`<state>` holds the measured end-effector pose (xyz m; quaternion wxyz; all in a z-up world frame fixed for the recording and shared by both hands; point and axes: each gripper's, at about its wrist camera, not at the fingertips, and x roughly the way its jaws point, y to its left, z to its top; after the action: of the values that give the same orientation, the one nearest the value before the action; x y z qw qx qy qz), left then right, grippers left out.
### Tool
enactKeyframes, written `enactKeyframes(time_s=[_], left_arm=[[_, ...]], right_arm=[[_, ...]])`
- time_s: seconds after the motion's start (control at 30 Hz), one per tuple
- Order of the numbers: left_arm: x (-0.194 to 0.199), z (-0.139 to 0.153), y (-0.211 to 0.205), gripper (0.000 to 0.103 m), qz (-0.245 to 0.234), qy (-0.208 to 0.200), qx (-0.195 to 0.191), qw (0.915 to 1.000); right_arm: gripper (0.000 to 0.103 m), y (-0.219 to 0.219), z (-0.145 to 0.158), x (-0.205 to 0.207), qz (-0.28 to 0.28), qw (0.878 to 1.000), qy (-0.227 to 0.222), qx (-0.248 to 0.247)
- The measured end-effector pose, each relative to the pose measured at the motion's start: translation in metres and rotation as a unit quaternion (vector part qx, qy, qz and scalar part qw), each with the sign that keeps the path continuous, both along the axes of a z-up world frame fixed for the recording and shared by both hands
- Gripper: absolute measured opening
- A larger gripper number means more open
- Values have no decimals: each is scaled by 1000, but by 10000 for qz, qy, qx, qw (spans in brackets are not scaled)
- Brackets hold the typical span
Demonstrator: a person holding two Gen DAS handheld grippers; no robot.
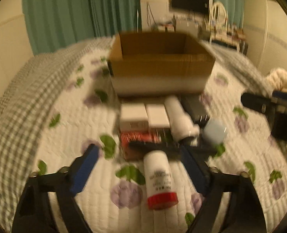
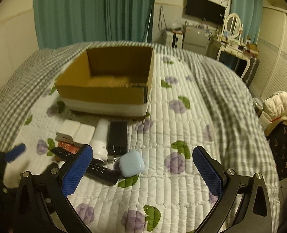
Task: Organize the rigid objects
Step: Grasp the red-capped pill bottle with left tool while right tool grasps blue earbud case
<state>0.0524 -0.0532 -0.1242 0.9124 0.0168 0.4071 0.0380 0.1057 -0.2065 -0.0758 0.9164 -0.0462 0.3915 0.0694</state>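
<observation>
The things lie on a bed covered with a white quilted blanket printed with purple flowers and green leaves; a grey checked cover lies over its far side. An open brown cardboard box stands on the quilt, and its inside looks bare as far as it shows.

Just before the box is a small group: two white flat boxes side by side, a white plastic bottle on its side, a black charger block, a red patterned packet, a black remote control and a pale blue rounded case. A white tube with a red cap lies nearer, between the fingers of the left tool.

The left tool stands wide apart and touches nothing. The right tool is also spread apart, holding nothing, above the quilt beside the blue case.

Behind are teal curtains, a black wall screen and a white dressing table with an oval mirror.
</observation>
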Motion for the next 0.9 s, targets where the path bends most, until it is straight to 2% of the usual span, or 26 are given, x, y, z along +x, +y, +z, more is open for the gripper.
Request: enactKeyframes(time_s=[0.07, 0.13, 0.23, 0.33, 0.53, 0.63, 0.77, 0.83, 0.9], left_arm=[[3, -16, 1, 71, -5, 253, -59, 9997], [3, -28, 2, 65, -56, 430, -234, 9988], [2, -36, -3, 37, -309, 656, -375, 9967], [-2, -35, -9, 37, -444, 645, -211, 9967], [1, -14, 9, 36, -244, 471, -413, 9977], [7, 2, 20, 36, -164, 284, -498, 9982], [16, 17, 31, 36, -126, 61, -396, 9991], [19, 21, 38, 36, -107, -12, -438, 9990], [20, 25, 39, 36, -118, -52, -454, 9989]], right_arm=[[103, 4, -12, 7, 78, 9999, 127, -77], [103, 7, -20, 12, 128, 9995, 217, -177], [96, 9, -35, 21, 176, 9987, 439, -195], [92, 9, -49, 30, 196, 9974, 683, -155], [75, 19, -81, 44, 386, 9912, 1246, -216], [71, 23, -95, 50, 446, 9880, 1451, -279], [69, 27, -109, 60, 471, 9858, 1564, -386], [57, 27, -112, 62, 423, 9859, 1562, -424], [50, 28, -112, 61, 463, 9863, 1483, -546]])
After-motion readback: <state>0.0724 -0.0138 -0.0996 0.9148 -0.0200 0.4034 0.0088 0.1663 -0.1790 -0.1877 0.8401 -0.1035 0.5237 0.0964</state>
